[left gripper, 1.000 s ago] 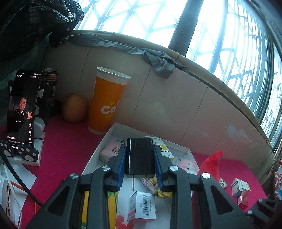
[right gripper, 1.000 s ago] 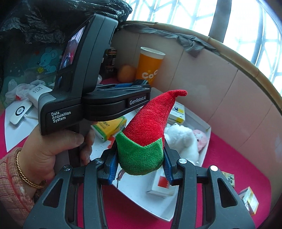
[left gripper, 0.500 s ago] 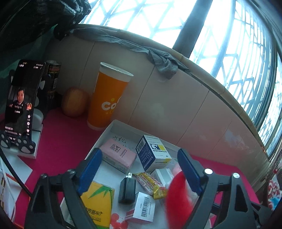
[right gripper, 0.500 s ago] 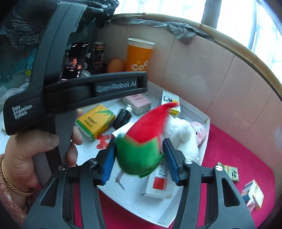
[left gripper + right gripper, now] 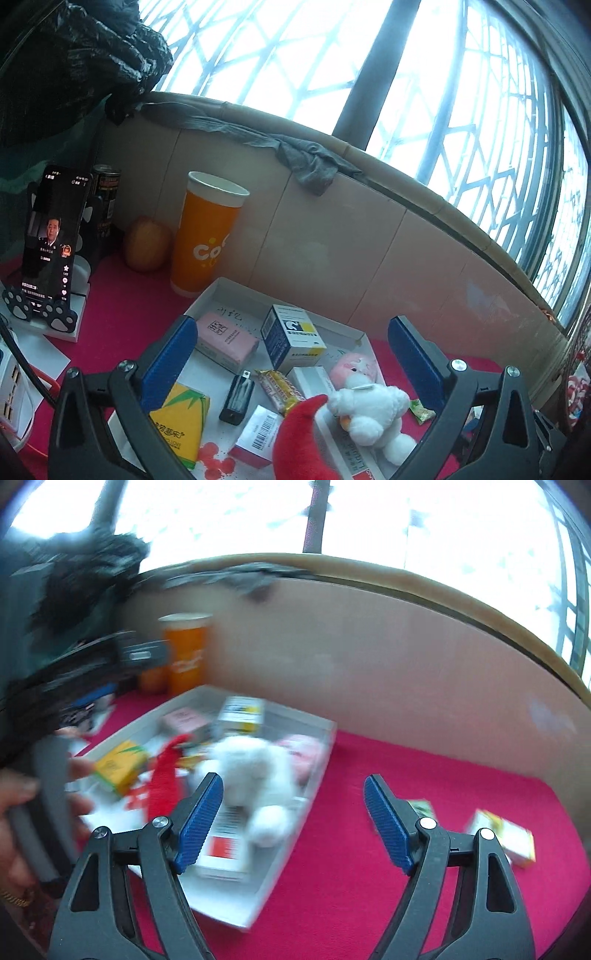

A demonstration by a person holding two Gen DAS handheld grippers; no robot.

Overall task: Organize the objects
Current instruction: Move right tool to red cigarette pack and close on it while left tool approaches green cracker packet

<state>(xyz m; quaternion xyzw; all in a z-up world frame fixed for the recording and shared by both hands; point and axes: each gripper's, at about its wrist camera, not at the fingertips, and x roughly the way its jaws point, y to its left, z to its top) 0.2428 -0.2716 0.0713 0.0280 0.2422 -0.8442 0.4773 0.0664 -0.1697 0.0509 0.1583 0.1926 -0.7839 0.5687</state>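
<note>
Lying in tray: charger; left tool above, jaws just opened

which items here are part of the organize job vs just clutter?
Part of the job:
- white tray with what's in it: black charger, red plush hat, white plush toy, pink box
- small boxes on the red cloth, not yet in the tray

Just lying about:
- orange cup
- phone on its stand
- dark can
- round fruit
</note>
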